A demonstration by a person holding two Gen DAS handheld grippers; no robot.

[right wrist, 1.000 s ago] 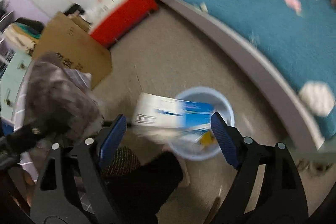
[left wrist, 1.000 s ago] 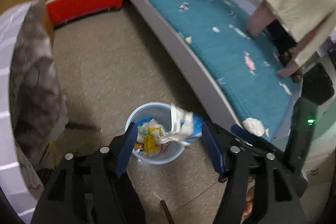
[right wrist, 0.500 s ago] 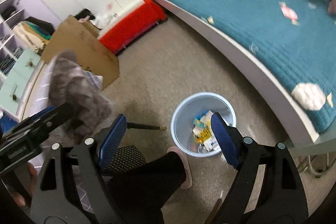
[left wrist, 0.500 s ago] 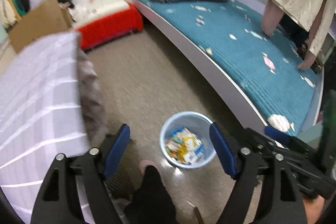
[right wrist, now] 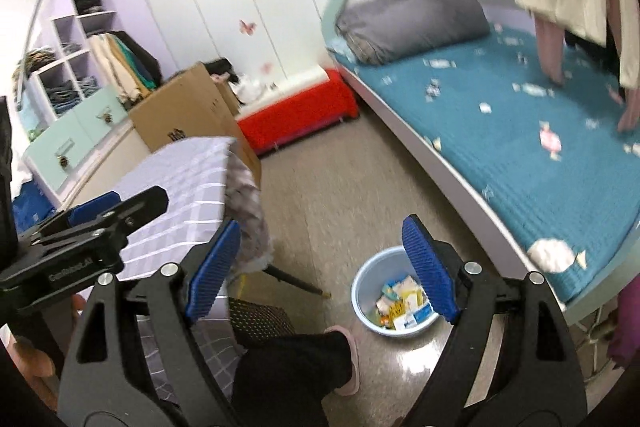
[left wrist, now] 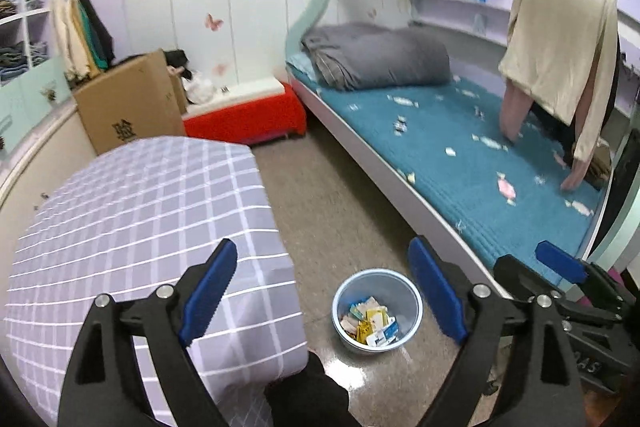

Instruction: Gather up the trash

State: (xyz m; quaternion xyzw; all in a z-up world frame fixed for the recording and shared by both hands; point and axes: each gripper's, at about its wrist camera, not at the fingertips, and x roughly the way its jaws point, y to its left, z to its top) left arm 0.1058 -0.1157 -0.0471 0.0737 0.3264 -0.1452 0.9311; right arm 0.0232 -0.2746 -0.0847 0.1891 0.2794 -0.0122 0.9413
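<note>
The room holds a bed (left wrist: pixel 460 163) with a teal cover, a table (left wrist: pixel 132 227) under a checked cloth, and a blue bin (left wrist: pixel 378 311) on the floor between them; the bin already holds a heap of wrappers (left wrist: pixel 374 321) and small cartons. Judged from this, the step in hand is the search for the next piece of rubbish; both tools look over the room with nothing carried.

To do it well, the person would best scan the bed top, where a white crumpled wad (right wrist: pixel 554 250) lies near the edge, close above the bin; it looks the likeliest trash, though the pale shapes across the cover seem to be print, not litter. One tool should come down over the wad with its fingers either side before closing; the other should keep clear of the bin's mouth.

The left gripper (left wrist: pixel 324 295) has its jaws opening, nothing between them; the bin shows below and between its fingers (left wrist: pixel 208 291), well apart from them. The right gripper (right wrist: pixel 328 271) stands wide and empty; the bin sits under its right finger (right wrist: pixel 428 271), the wad well off to the right.
</note>
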